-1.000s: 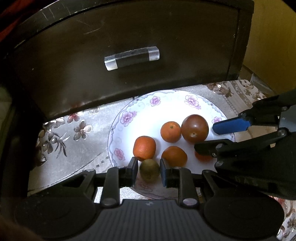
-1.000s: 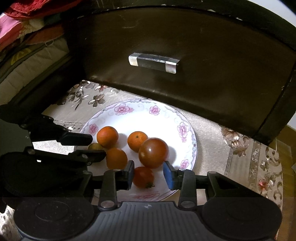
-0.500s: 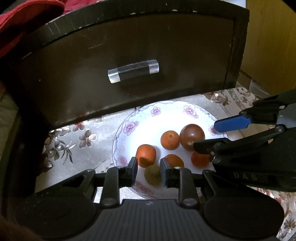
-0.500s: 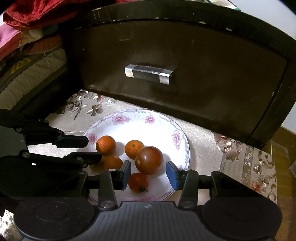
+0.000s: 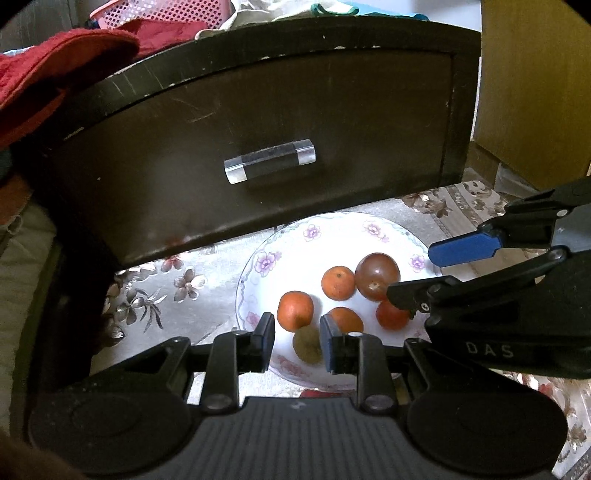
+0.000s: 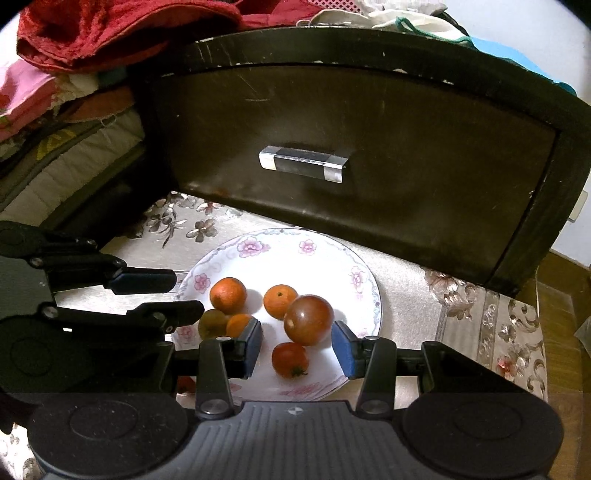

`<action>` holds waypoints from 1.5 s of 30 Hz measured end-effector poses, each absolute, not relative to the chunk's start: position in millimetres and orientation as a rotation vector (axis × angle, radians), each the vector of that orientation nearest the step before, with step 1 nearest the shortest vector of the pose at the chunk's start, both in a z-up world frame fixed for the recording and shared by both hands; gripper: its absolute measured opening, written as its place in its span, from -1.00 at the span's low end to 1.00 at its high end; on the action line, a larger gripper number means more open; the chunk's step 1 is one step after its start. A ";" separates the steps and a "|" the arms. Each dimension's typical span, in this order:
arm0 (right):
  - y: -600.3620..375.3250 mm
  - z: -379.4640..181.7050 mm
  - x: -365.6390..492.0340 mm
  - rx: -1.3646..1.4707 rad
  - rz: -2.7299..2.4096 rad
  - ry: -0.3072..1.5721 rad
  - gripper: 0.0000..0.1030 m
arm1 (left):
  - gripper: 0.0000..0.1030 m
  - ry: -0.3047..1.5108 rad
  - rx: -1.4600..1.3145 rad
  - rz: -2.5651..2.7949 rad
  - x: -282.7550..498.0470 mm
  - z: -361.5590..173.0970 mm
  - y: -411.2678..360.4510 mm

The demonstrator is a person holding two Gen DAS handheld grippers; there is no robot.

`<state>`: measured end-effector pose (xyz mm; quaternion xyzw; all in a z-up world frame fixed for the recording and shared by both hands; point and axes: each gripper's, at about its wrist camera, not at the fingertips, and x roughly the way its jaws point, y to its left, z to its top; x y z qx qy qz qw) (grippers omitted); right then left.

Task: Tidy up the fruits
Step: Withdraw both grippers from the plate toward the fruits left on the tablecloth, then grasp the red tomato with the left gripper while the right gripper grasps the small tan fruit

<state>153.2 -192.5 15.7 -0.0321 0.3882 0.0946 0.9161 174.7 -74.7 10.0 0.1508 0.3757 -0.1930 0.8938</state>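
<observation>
A white floral plate (image 5: 295, 243) (image 6: 280, 254) on the patterned cloth holds three oranges (image 5: 337, 283) (image 6: 228, 295), a large dark tomato (image 5: 377, 276) (image 6: 308, 319), a small red tomato (image 5: 390, 316) (image 6: 290, 359) and a green kiwi (image 5: 307, 345) (image 6: 212, 323). My left gripper (image 5: 297, 344) is open and empty, above the plate's near edge over the kiwi. My right gripper (image 6: 297, 349) is open and empty, above the small red tomato. Each gripper shows side-on in the other's view.
A dark wooden drawer front (image 5: 258, 122) (image 6: 369, 147) with a clear handle (image 5: 269, 165) (image 6: 303, 163) stands right behind the plate. Red cloth and clothes (image 6: 110, 29) pile on top and at the left. A yellow-brown cabinet (image 5: 535, 74) is at the right.
Both grippers have pulled back and risen from the plate, so the fruit looks smaller. The fruit has not moved. The right jaws have opened wider.
</observation>
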 end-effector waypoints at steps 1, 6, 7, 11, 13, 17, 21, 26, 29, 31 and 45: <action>-191.4 16.3 151.9 -0.067 0.194 0.799 -0.22 | -0.38 0.777 0.316 -0.400 173.0 10.7 -74.2; -188.2 18.9 143.9 -0.066 0.195 0.797 -0.22 | -0.38 0.766 0.333 -0.395 163.2 14.6 -71.9; -187.3 19.6 142.1 -0.066 0.196 0.797 -0.22 | -0.38 0.765 0.331 -0.394 161.2 15.5 -71.0; -184.3 22.6 135.0 -0.066 0.198 0.794 -0.21 | -0.38 0.765 0.327 -0.399 154.3 17.7 -67.8; -184.3 23.2 131.7 -0.058 0.200 0.795 -0.21 | -0.38 0.764 0.334 -0.401 149.8 17.8 -67.2; -183.1 22.6 123.8 -0.054 0.203 0.802 -0.21 | -0.38 0.769 0.342 -0.407 140.1 17.4 -65.5; -179.9 22.1 115.2 -0.051 0.213 0.809 -0.21 | -0.38 0.775 0.343 -0.407 130.7 17.1 -61.3; -173.1 18.8 106.1 -0.059 0.238 0.827 -0.21 | -0.38 0.797 0.353 -0.411 120.0 11.5 -53.9; -168.3 13.0 102.7 -0.070 0.263 0.850 -0.19 | -0.32 0.822 0.370 -0.424 115.6 3.2 -49.6; -165.9 7.0 102.6 -0.088 0.273 0.865 -0.10 | -0.20 0.838 0.378 -0.430 114.7 -3.2 -46.7; -167.1 -30.3 124.6 -0.088 0.289 0.937 -0.09 | -0.19 0.906 0.363 -0.448 129.1 -24.9 -41.0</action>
